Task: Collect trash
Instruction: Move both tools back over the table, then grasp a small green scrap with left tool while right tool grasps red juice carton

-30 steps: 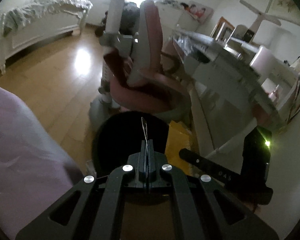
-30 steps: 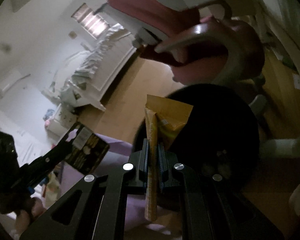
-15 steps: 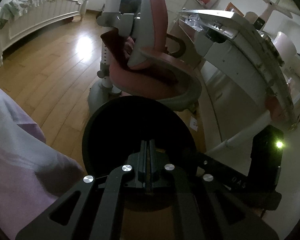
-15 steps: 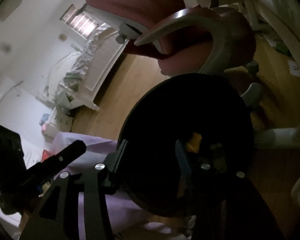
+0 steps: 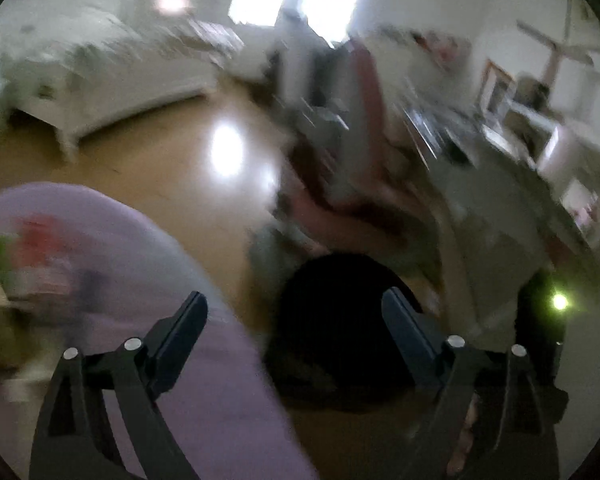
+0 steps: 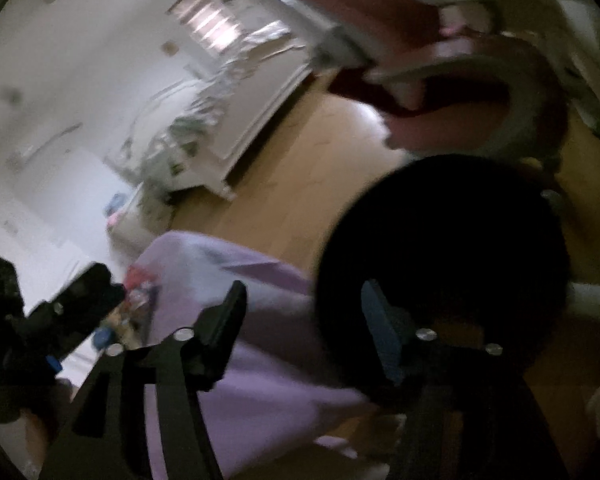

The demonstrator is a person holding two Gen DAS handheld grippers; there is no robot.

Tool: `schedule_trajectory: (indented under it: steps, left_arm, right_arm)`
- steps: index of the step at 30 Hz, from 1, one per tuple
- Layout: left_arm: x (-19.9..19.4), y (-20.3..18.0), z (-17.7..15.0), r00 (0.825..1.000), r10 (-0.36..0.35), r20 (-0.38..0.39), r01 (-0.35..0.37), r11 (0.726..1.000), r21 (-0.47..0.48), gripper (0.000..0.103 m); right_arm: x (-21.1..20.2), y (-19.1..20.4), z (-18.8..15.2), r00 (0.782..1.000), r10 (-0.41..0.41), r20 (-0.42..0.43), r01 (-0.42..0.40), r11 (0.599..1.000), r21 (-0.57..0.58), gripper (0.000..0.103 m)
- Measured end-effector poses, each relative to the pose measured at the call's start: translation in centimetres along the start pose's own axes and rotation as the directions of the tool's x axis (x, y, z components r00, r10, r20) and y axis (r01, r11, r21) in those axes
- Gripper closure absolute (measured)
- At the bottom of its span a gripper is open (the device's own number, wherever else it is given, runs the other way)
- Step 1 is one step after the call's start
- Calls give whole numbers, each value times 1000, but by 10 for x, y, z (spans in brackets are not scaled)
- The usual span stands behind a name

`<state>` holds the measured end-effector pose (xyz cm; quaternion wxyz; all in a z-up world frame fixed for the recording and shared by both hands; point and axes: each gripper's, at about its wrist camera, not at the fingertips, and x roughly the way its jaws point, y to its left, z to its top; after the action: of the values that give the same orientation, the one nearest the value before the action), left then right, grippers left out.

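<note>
A round black trash bin (image 5: 340, 320) stands on the wooden floor; its dark inside hides any contents. It also shows in the right wrist view (image 6: 452, 264). My left gripper (image 5: 294, 320) is open and empty, raised, with the bin past its right finger. My right gripper (image 6: 304, 312) is open and empty, just left of the bin's rim. The left gripper's body (image 6: 60, 316) shows at the left of the right wrist view. Both views are blurred by motion.
A surface under a purple cloth (image 5: 180, 340) sits left of the bin, with blurred colourful items (image 6: 136, 300) on it. A pink chair (image 6: 460, 92) stands behind the bin. A white bed (image 5: 100, 80) is far left, a white desk (image 5: 540, 168) right.
A second ago my left gripper held a thin dark packet and my right a yellow wrapper. The right opened first over the bin, then the left; both have pulled back, leftward.
</note>
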<state>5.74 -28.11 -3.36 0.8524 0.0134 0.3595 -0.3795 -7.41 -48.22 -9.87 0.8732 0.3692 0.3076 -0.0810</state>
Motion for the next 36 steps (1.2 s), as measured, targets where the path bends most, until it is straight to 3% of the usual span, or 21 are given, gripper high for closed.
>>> schedule_trajectory:
  steps: [5,11,14,18,24,30,32,34,36]
  left_arm:
    - [-65,71,0,990,114,85,-109,992,-68,15]
    - [-127,203,-4,961,254,112,-223,947,-229,15]
    - [-130,245,-3,967,237,88,-210,947,-244,15]
    - [-114,286,2,982,181,46,-165,956,-243,15]
    - [-91,323,10,995,101,23,-90,953,-289,18]
    - [-83,332,6,999,39,-5,-39,955,-294,38]
    - [-83,332,4,999,25,-20,-30,957,-288,47]
    - [-82,329,3,1000,16,-24,-22,958,-286,63]
    - [-84,326,2,1000,0,-21,-6,959,-284,73]
  right_arm:
    - [18,73,-9,994,72,-82,-83,985,-150,32]
    - [51,172,-20,975,136,-175,-187,930,-316,32]
    - [76,219,-21,966,143,-216,-218,900,-377,32]
    - [117,270,-15,965,101,-243,-201,879,-433,32]
    - [177,303,-20,956,-12,-292,-134,871,-473,32]
    - [201,301,-24,953,-91,-289,-65,871,-486,34]
    - [210,301,-27,947,-105,-304,-60,870,-489,40]
    - [217,300,-30,941,-114,-320,-62,868,-493,55]
    - [218,300,-32,941,-114,-317,-62,866,-497,62]
